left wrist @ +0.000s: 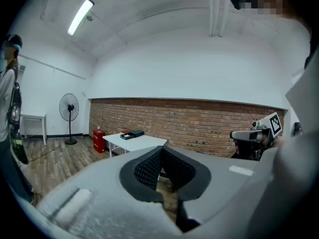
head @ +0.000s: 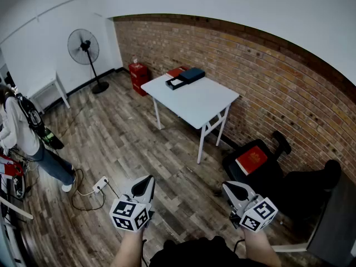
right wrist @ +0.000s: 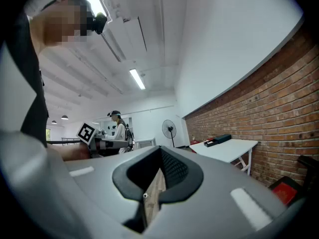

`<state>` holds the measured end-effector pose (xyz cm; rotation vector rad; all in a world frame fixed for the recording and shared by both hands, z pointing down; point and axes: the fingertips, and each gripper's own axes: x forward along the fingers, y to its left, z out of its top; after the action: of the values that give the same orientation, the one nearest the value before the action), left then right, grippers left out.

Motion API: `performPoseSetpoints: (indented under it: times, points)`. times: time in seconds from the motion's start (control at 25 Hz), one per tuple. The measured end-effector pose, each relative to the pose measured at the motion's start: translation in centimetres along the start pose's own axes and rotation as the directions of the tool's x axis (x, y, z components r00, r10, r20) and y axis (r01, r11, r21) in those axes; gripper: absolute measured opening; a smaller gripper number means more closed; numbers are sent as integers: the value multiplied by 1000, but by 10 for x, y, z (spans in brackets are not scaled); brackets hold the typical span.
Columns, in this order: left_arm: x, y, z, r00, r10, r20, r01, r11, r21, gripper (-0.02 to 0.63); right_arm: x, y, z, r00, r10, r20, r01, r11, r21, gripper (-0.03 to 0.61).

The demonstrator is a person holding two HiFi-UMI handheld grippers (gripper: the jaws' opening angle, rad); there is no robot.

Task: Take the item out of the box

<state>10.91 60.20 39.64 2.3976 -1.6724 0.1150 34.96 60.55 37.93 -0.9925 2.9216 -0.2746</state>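
We hold the grey left claw (head: 146, 184) and right claw (head: 235, 190), ribbed black pads pressed together on nothing, over the wood-plank floor (head: 128, 143), well apart from the flat dark box (head: 177, 83) on the smooth white table (head: 206, 104) beside the rough brick wall (head: 267, 77).

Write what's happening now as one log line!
task: not begun | left gripper: shut, empty | right gripper: shut, empty | blue box: on white table, far
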Motion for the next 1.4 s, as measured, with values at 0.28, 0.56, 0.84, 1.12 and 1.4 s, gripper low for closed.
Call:
performPoseSetpoints:
  times: [0.28, 0.56, 0.84, 1.12, 1.4]
  points:
    - [10, -25, -4, 1000, 22, -1, -22, 1000, -4, 5, -30, -22, 1, 1000, -7, -7, 7, 1000, -17, -2]
    - [20, -49, -10, 999, 38, -8, -38, 999, -8, 5, -55, -44, -6, 999, 5, -36, -5, 1000, 0, -2]
    - [26, -61, -26, 997, 63, -38, -64, 998, -18, 5, -63, -68, -18, 998, -22, -66, 23, 1000, 13, 0]
    - [45, -16, -44, 991, 104, -80, -109, 992, -57, 5, -8, -87, -34, 995, 10, -97, -3, 998, 68, 0]
    - [108, 67, -46, 988, 125, -90, -135, 986, -103, 5, 100, -119, -43, 989, 57, -136, -44, 995, 93, 0]
